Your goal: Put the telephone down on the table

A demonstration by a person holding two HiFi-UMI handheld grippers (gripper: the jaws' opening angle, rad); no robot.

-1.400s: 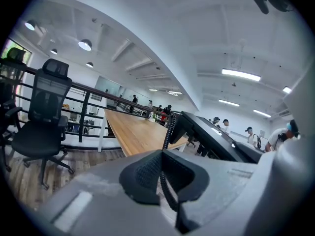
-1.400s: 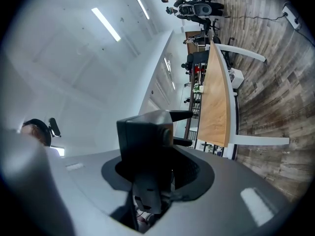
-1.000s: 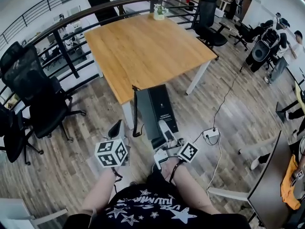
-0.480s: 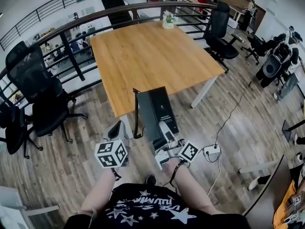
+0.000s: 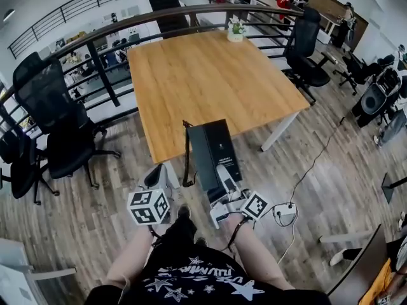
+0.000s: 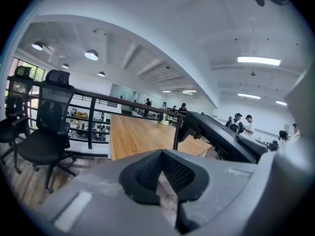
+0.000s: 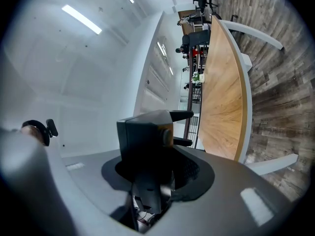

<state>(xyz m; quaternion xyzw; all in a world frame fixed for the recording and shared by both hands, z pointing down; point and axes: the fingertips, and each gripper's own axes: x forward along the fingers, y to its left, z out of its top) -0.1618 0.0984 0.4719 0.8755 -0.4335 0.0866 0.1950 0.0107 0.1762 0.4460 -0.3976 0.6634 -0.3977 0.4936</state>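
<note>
Telephone [image 5: 213,151], black and slab-shaped, is held in the air at the near edge of the wooden table [image 5: 210,75], not resting on it. Its coiled cord [image 5: 186,159] hangs down its left side. The right gripper [image 5: 224,186] pinches the telephone's near end, its jaws clamped on the dark body. The left gripper [image 5: 154,173] hovers just beside it to the left, over the plank floor [image 5: 95,202]; its jaw tips are pressed together with nothing between them. A small potted plant [image 5: 236,27] stands at the table's far edge, and a black office chair [image 5: 54,119] stands well off to the left.
</note>
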